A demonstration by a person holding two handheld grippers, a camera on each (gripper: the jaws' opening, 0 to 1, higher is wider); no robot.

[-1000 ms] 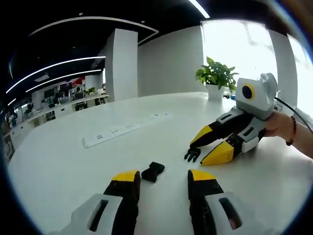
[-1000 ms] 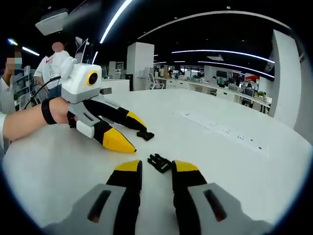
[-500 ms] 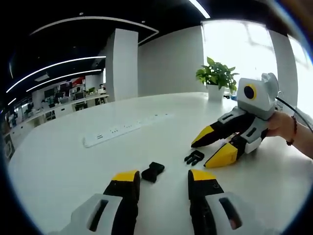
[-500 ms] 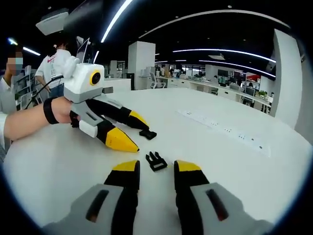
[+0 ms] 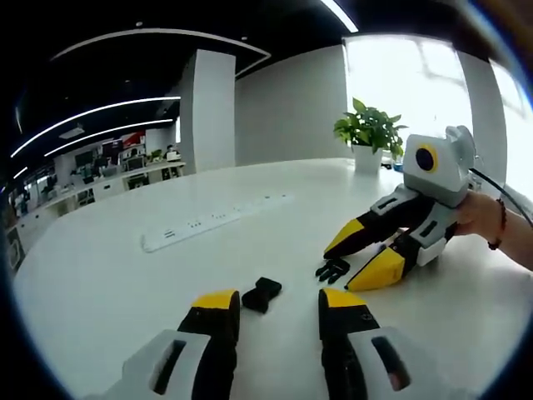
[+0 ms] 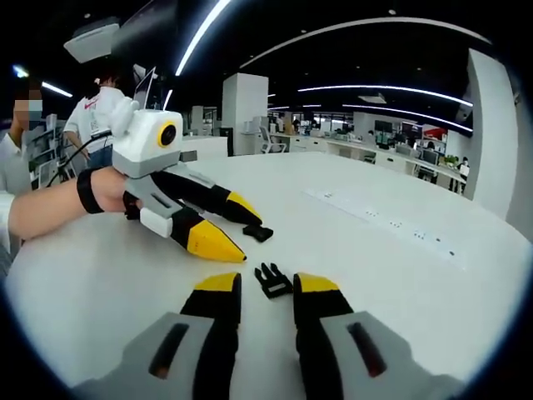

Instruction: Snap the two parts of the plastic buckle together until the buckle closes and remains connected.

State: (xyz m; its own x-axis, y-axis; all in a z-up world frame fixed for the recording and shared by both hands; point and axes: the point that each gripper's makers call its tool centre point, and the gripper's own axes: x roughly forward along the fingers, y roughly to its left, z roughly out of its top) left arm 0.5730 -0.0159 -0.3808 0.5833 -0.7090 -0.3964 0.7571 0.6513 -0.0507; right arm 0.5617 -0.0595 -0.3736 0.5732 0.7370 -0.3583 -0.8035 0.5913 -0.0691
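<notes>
On the white bench (image 5: 125,283), the left tool (image 5: 279,310) rests with its yellow-tipped jaws spread and nothing between them; the socket half of the buckle (image 5: 261,293) lies just ahead of its left jaw. In the right gripper view, the right tool (image 6: 266,293) also holds its jaws spread, with the pronged half of the buckle (image 6: 273,280) lying at the gap between the tips, though whether they touch it is hard to make out. Seen from the left gripper view, that pronged half sits between the right tool's tips, partly hidden by the nearer yellow one. The two halves lie near each other but apart. Against half a second ago, the right tool has closed in around the pronged half. Farther out lie a white power strip (image 5: 212,221) and a potted plant (image 5: 369,133).
</notes>
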